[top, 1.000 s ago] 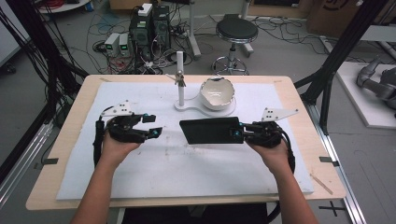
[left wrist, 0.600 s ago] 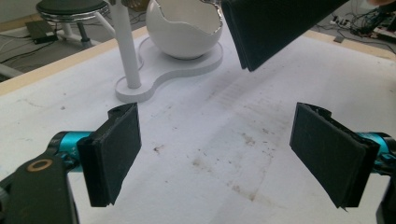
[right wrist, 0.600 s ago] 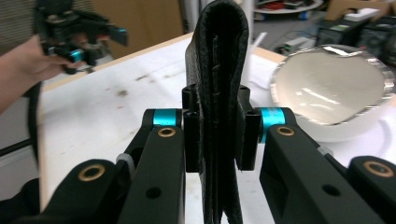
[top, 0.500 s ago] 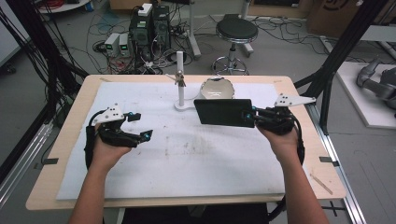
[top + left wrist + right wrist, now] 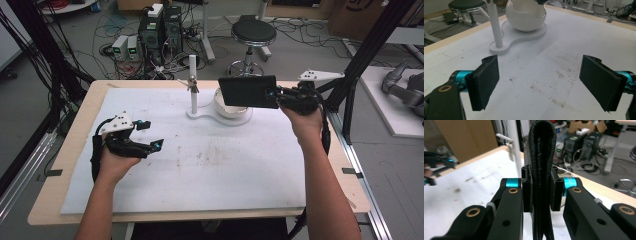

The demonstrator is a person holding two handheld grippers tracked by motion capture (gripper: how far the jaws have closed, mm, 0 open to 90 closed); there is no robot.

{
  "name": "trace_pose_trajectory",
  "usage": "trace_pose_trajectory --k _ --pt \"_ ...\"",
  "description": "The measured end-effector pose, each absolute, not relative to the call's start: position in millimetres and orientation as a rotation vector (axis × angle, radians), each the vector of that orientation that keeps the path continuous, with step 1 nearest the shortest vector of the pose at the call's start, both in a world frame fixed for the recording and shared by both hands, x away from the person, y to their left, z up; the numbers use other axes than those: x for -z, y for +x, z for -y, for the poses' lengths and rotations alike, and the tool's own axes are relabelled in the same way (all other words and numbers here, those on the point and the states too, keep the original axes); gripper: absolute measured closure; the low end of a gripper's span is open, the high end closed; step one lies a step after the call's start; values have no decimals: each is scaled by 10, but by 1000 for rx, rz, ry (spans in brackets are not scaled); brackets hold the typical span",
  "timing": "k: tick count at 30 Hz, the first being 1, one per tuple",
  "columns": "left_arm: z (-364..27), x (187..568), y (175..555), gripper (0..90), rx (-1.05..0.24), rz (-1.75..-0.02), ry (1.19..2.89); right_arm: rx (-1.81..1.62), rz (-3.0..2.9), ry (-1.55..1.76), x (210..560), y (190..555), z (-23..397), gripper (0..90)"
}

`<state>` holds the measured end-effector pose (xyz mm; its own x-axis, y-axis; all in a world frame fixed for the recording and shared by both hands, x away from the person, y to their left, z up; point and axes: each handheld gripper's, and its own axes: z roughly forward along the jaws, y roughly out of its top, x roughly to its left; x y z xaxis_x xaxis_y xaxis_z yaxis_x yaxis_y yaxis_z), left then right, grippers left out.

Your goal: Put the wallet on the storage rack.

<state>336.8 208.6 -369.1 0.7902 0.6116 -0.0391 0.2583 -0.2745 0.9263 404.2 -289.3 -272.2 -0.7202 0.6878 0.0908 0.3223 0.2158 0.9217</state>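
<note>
Right gripper [image 5: 276, 95] pinches a black wallet [image 5: 247, 91] edge-on between its jaws, above the white bowl [image 5: 231, 107]; left gripper [image 5: 150, 135] hangs spread, empty. A shallow grip could let the wallet slip.

**Robotics lab / data-collection bench**

Setting looked like a lab. Wooden table [image 5: 65, 150] with stained white mat [image 5: 225, 165] sat inside a black metal frame [image 5: 372, 45]. At 11 o'clock, computer towers [image 5: 162, 27] and power boxes [image 5: 126, 47] stood on the floor in tangled cables [image 5: 60, 35]. Stool [image 5: 253, 32] at 12, cardboard boxes [image 5: 357, 12] at 1, grey robot arm [image 5: 402, 90] at 3.
</note>
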Motion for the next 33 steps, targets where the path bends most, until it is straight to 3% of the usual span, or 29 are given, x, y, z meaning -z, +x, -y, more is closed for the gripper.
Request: trace_pose_trajectory --k 22,24,29,33 --pt "-2062 3713 3362 163 -388 -654 1880 -1270 -2249 1121 3139 4693 2644 757" --pt "-2065 3715 3363 163 -386 -656 1880 -1272 -2227 1140 3154 4719 2634 731" --pt "-2071 3729 3366 163 -378 -654 1887 -1170 -2156 1198 3202 4748 2652 515" --pt "-2057 3737 3362 163 -375 -651 1895 -1156 -2078 1241 3209 4731 2741 452"
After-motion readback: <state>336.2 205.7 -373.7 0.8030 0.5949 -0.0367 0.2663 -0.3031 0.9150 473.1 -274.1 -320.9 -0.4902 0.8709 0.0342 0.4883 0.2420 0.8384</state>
